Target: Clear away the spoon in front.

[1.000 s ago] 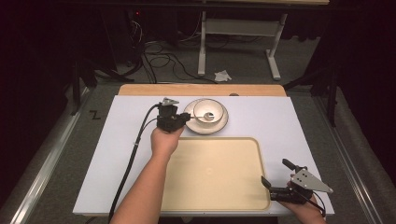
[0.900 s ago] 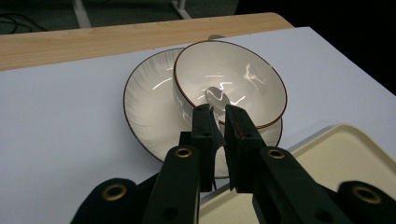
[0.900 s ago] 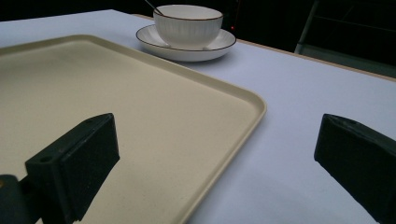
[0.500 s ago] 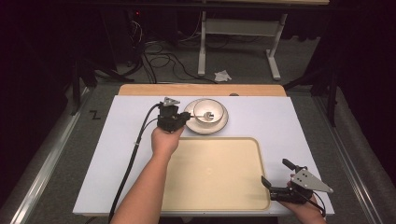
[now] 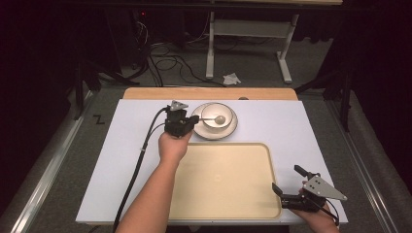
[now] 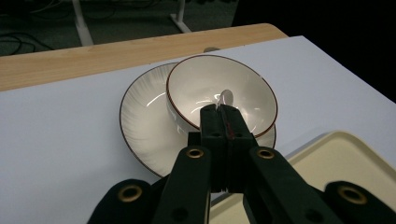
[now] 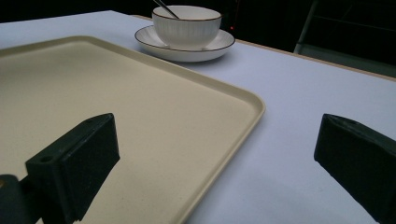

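White table (image 5: 301, 126): one bowl (image 5: 217, 119), one saucer (image 5: 232, 131), one tray (image 5: 228, 204) (bare).

The left forearm (image 5: 153, 194) reaches far up the middle, its hand (image 5: 174, 144) holding the left gripper (image 5: 193, 122) with jaws pressed together, pointing right. At the near right corner, the right gripper (image 5: 285, 191) sits low, jaws spread wide, pointing left.

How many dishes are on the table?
2: a bowl at the far middle of the table, and a plate right under it. A spoon lies in the bowl.
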Demonstrator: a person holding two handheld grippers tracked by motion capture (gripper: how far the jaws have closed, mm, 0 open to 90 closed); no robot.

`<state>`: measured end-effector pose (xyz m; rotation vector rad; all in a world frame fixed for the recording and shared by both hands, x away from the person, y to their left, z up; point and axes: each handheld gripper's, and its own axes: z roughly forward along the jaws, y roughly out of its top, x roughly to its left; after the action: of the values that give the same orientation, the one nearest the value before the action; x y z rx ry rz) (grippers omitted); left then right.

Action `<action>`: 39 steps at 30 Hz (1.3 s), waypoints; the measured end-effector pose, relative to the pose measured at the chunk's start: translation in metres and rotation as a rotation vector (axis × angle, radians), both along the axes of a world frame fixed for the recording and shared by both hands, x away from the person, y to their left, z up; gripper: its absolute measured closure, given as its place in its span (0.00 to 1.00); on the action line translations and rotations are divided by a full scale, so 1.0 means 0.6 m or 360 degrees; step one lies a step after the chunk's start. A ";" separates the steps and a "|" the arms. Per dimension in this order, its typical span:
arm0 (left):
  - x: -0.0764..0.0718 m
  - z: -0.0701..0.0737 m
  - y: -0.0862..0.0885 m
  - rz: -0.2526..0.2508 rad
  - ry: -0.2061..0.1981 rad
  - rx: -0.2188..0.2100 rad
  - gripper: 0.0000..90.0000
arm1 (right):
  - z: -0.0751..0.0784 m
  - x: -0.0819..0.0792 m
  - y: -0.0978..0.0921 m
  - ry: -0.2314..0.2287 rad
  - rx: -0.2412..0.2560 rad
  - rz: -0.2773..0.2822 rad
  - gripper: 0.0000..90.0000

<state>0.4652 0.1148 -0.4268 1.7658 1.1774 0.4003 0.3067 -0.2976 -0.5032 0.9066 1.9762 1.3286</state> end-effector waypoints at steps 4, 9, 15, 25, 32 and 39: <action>-0.007 0.007 0.001 -0.0004 -0.0042 -0.0015 0.99 | 0.000 0.000 0.000 -0.0003 0.0001 -0.0001 0.01; -0.018 0.017 0.004 -0.0015 -0.0097 -0.0001 1.00 | 0.001 -0.001 0.001 -0.0004 -0.0001 -0.0001 0.01; -0.041 0.036 0.012 -0.0033 -0.0180 -0.0018 1.00 | 0.002 -0.001 -0.001 -0.0011 0.0004 0.0000 0.01; -0.099 0.048 0.031 -0.0093 -0.0274 -0.0108 0.99 | 0.002 -0.002 0.001 -0.0016 -0.0011 0.0001 0.01; -0.151 0.048 0.055 -0.0133 -0.0340 -0.0160 0.99 | 0.001 -0.002 0.003 -0.0008 -0.0014 0.0002 0.01; -0.202 0.037 0.088 -0.0120 -0.0404 -0.0144 0.99 | 0.001 -0.002 0.004 -0.0006 -0.0023 0.0005 0.01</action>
<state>0.3438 0.1674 -0.4043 1.6223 0.9326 0.5019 0.3052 -0.2950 -0.5028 0.8945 1.9825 1.3152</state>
